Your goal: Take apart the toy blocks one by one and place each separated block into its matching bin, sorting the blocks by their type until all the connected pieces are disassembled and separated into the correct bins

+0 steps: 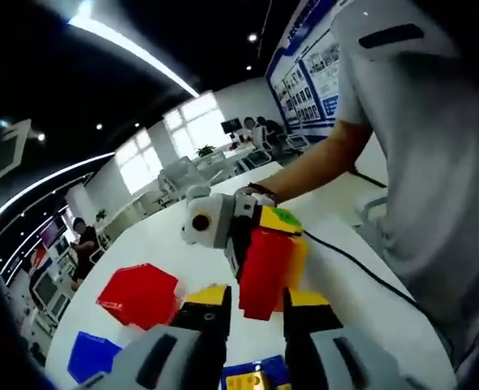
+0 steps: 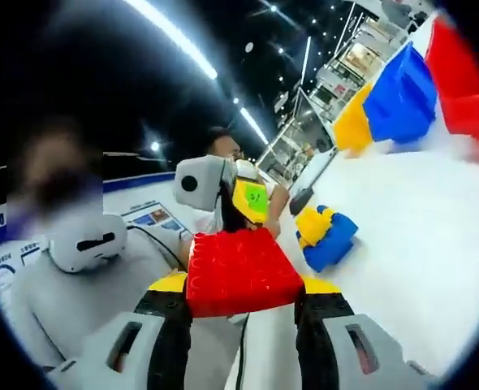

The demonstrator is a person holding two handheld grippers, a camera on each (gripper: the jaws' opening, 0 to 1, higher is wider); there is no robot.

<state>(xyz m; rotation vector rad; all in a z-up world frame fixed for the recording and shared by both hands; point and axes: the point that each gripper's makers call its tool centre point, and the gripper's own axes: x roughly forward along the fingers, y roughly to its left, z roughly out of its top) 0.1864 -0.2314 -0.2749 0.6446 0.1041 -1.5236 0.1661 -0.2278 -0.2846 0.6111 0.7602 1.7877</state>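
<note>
The right gripper (image 2: 241, 305) is pinching a red studded plastic block (image 2: 241, 272) between its jaws. The left gripper (image 1: 256, 325) is standing spread just before that block (image 1: 265, 272). Farther across the white worktop (image 2: 418, 244), a joined yellow-and-blue block cluster (image 2: 327, 234) is lying before the red, blue and yellow bins (image 2: 402, 93).

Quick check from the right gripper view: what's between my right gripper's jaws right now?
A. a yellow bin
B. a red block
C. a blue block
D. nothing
B: the right gripper is shut on the red block, whose studded face sits between its two jaws.
</note>
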